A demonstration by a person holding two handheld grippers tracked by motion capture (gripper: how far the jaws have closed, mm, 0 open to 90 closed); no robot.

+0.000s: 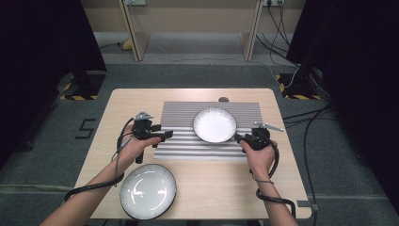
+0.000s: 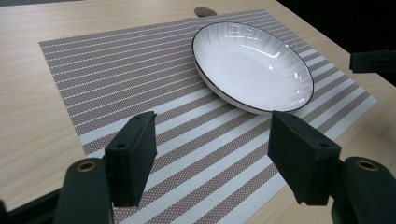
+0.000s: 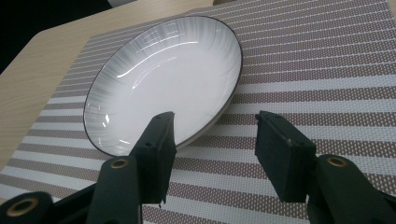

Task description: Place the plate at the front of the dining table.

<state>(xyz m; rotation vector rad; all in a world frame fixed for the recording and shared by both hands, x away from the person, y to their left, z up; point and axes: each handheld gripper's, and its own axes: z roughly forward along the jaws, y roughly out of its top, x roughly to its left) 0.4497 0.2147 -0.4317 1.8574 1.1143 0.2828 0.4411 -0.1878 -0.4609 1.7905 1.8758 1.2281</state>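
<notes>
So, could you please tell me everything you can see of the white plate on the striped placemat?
The white plate is round and shallow, glossy like glazed ceramic, with fine radial ribbing inside and a thin dark rim line. It is empty and lies flat and upright on the right half of the striped placemat. The right hand-held gripper, jaws open, sits right at its near edge; contact cannot be told.

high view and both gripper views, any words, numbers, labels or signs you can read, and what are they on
"5" or "S": a dark mark on the grey floor left of the table; which one, I cannot tell.
No writing shows on the white plate, the striped mat, the dark-rimmed plate, the left gripper or the right gripper.
</notes>
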